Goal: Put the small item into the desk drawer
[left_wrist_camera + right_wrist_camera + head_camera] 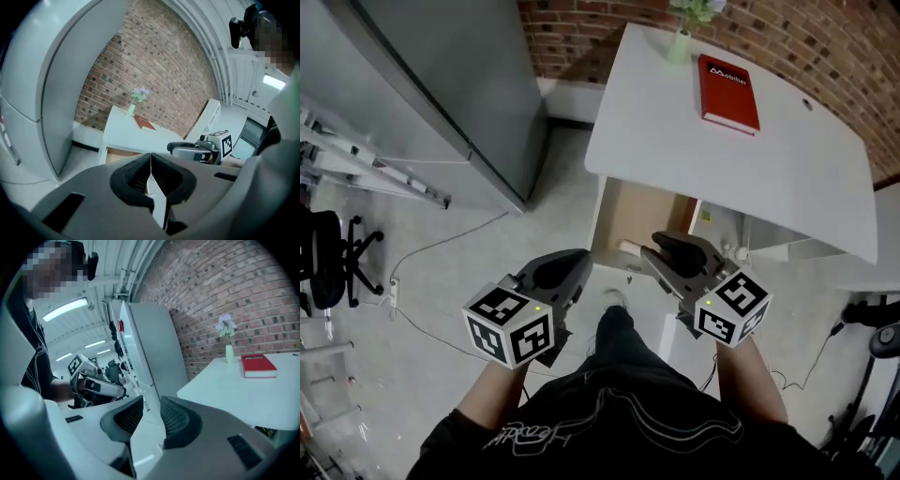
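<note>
The white desk stands against the brick wall, and its drawer is pulled out, showing a bare wooden inside. I cannot make out any small item in it or in either gripper. My left gripper hangs in the air short of the drawer's left corner. Its pads meet in the left gripper view with nothing between them. My right gripper hovers over the drawer's front edge. A gap shows between its pads, and nothing is in it.
A red book and a small vase with flowers are on the desk. A tall grey cabinet stands to the left. An office chair and a cable are on the floor.
</note>
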The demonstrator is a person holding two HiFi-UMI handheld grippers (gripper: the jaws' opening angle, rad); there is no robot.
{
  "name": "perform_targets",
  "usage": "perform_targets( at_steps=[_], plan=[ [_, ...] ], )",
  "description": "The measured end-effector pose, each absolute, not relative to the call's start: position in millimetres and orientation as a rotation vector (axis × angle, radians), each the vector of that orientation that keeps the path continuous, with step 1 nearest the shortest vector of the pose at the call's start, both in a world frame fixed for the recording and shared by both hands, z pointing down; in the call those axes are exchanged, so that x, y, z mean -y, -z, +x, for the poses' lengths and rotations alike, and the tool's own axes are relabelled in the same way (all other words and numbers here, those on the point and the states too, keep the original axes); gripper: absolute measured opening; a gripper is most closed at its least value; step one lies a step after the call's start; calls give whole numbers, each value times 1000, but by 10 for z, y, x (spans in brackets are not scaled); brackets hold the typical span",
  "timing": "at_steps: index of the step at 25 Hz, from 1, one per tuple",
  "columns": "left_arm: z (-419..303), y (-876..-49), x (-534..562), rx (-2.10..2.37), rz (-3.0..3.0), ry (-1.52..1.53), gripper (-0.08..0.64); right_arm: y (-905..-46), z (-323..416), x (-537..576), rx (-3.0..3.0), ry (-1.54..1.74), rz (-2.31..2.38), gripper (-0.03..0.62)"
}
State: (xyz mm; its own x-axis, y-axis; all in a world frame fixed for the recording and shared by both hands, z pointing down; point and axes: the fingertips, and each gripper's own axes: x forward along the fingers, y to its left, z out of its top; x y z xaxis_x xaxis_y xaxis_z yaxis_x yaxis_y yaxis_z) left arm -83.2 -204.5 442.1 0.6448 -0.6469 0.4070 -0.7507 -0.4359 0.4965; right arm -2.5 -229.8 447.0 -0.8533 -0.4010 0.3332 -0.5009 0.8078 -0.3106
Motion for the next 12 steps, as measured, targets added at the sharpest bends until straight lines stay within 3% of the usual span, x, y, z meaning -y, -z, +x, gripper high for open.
perform_targets(
  at_steps=[12],
  plan=[
    [-452,-2783,1099,942,2531,-7,23,-2943,156,1129,2932,-364,741,67]
  ],
)
